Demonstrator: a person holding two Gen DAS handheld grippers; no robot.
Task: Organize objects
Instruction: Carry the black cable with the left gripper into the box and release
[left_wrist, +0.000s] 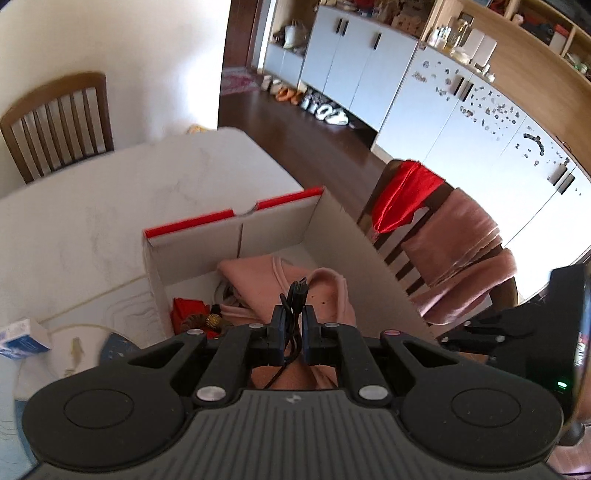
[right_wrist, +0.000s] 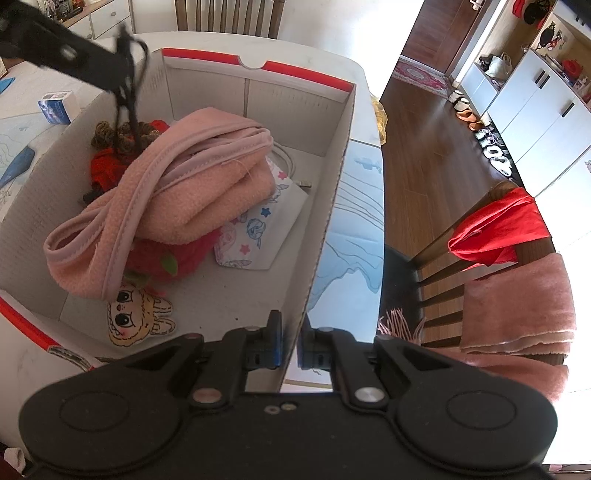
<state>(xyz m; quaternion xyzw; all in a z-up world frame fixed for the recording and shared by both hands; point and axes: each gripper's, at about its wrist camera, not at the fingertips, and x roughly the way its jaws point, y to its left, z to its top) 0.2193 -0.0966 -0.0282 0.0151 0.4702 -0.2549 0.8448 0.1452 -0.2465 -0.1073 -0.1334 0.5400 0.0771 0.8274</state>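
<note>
Our left gripper (left_wrist: 293, 314) is squeezed tight on a black cable (left_wrist: 297, 291), right over the box (left_wrist: 332, 218). Our right gripper (right_wrist: 290, 332) is pinched shut on the box's side wall. Inside lies a pink towel (right_wrist: 177, 192). Behind the box stands a chair (left_wrist: 59, 122).

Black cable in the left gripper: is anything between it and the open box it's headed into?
Nothing visible blocks it. The left gripper holds the black cable above the open cardboard box; below lie only the pink towel and small items already inside.
</note>
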